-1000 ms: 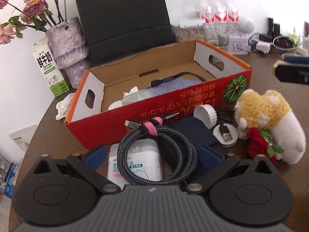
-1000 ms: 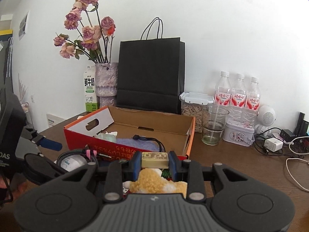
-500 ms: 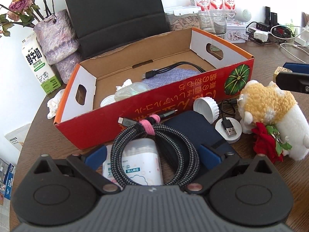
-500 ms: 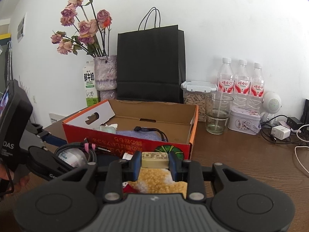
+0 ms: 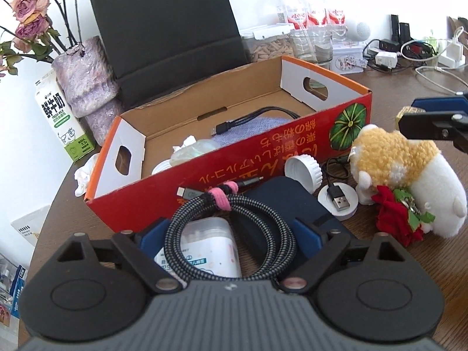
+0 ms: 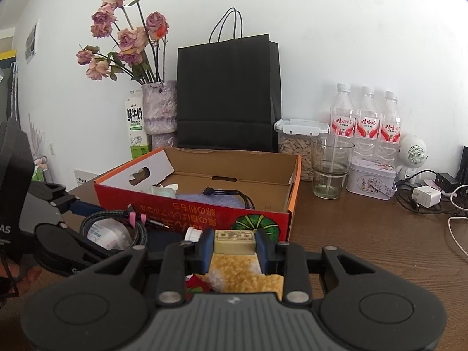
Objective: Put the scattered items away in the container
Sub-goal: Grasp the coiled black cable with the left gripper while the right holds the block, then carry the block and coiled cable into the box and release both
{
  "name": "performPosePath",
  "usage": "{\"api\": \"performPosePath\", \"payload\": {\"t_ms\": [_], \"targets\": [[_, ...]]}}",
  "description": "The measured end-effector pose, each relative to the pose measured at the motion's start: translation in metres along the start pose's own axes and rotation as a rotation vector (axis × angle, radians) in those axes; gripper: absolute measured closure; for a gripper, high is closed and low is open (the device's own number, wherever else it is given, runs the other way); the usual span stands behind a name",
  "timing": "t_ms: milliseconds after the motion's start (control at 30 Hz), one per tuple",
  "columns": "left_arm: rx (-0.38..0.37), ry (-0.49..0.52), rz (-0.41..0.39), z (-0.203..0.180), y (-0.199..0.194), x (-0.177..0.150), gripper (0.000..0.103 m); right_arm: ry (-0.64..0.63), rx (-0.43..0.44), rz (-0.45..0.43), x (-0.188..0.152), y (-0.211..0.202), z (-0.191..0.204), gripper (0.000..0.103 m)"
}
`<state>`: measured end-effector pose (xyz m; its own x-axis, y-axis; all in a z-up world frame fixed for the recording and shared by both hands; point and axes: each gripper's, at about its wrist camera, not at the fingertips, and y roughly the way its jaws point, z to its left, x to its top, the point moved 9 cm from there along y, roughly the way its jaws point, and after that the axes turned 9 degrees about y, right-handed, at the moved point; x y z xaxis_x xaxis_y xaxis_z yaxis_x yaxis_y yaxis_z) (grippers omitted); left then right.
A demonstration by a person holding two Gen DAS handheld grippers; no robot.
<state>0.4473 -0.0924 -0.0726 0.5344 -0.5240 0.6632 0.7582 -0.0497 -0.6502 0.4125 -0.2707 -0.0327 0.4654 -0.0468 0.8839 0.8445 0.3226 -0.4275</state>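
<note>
A red and orange cardboard box point(image 5: 248, 158) stands open on the brown table point(image 5: 438, 263), with a black cable, a blue cloth and tissue inside. In front of it lies a coiled braided cable point(image 5: 231, 234) with a pink tie, on a white wipes pack point(image 5: 210, 248). My left gripper point(image 5: 231, 231) straddles the coil. Its jaws are closing and its blue pads point(image 5: 155, 234) stand just outside the coil. My right gripper point(image 6: 234, 242) is shut on a small beige block point(image 6: 234, 239), above a plush toy point(image 6: 242, 275) and near the box's front corner.
A dark blue pouch point(image 5: 292, 201), a white cap point(image 5: 304, 169) and a white puck with a USB plug point(image 5: 339, 201) lie beside the plush toy point(image 5: 406, 175). Behind the box stand a black bag point(image 6: 228, 96), a vase point(image 6: 159, 108), a milk carton point(image 6: 136, 125), a glass point(image 6: 330, 172) and bottles point(image 6: 365, 120).
The left jaws have come in a little toward the coiled cable. The right gripper still holds the beige block in about the same place.
</note>
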Motion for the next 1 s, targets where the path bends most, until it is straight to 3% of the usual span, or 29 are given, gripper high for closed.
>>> {"api": "performPosePath", "payload": {"t_ms": [333, 1000], "targets": [[0.010, -0.062, -0.074, 0.009, -0.017, 0.008, 0.012, 0.005, -0.008, -0.011, 0.001, 0.000, 0.004, 0.074], [-0.004, -0.267, -0.272, 0.063, -0.076, 0.016, 0.013, 0.005, -0.044, -0.056, 0.010, -0.020, 0.024, 0.074]]}}
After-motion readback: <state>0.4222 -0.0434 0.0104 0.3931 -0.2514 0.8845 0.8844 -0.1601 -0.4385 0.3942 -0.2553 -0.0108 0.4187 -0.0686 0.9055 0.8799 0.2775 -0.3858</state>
